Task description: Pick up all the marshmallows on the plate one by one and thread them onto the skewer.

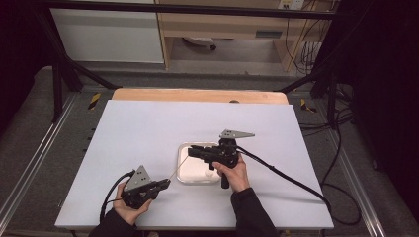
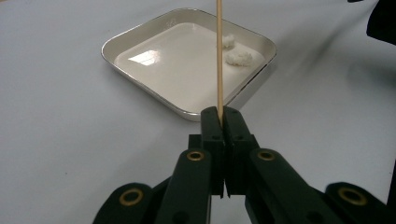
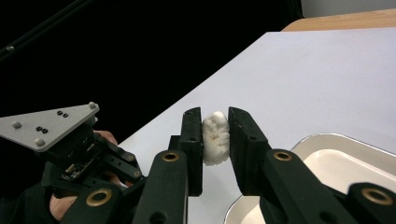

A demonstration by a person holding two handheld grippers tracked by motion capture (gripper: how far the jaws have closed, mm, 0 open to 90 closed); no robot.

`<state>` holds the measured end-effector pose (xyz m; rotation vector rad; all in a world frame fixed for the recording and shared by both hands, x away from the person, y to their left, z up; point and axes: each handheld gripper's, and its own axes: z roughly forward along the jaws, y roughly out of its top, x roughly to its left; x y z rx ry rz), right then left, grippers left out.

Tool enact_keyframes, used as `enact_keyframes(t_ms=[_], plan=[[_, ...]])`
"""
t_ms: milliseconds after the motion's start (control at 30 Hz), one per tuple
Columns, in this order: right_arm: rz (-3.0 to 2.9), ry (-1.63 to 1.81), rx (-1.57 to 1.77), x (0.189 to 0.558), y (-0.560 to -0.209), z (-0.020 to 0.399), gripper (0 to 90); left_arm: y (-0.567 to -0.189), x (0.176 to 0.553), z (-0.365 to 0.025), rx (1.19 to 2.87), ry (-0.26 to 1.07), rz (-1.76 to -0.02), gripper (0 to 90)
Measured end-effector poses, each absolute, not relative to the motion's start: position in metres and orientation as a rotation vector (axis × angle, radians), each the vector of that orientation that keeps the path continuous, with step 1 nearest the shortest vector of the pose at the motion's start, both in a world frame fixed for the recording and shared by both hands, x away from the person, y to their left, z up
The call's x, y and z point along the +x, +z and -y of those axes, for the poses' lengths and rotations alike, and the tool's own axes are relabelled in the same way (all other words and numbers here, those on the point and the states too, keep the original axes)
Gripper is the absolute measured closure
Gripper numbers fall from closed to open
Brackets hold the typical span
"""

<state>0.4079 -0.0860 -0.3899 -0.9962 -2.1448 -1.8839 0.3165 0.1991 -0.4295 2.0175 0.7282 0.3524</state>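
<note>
A: Item one, left gripper (image 1: 165, 184): jaws fully closed on a thin wooden skewer (image 2: 218, 60). In the high view it sits at the near left of the white table (image 1: 138, 128), and the skewer slants up and away toward the tray.

B: Item two, right gripper (image 3: 215, 135): jaws closed in on a small white lump (image 3: 215, 137), both pads pressing its sides. In the high view the gripper (image 1: 190, 151) hangs above the tray's far edge, pointing left.

A: Item three, tray (image 2: 187, 109): shallow, white, with a metal rim, middle of the table, just beyond the left gripper. Contents: two more white pieces (image 2: 238, 58) by its far right wall, close together.

B: Obstructions?

A: In the left gripper view the skewer crosses in front of the tray and passes just left of those two pieces. In the right gripper view a corner of the tray lies below the jaws, and the left gripper with its grey plate sits off to the lower left.

B: Surroundings: a wooden strip (image 1: 197, 95) along the table's far edge, black cables (image 1: 286, 177) trailing off to the right.
</note>
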Motion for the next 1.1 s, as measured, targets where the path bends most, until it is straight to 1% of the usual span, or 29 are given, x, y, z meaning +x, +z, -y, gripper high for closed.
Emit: enact_keyframes(t_ms=[500,1100], plan=[[2.086,-1.899,-0.982,0.4041,-0.3927,0.0835,78.0,-0.4305,0.3127,-0.1977,1.994,0.402,-0.709,88.9],[2.059,-1.923,-0.954,0.399,-0.3964,0.0806,79.2,-0.4327,0.3121,-0.1931,1.99,0.411,-0.712,89.0]])
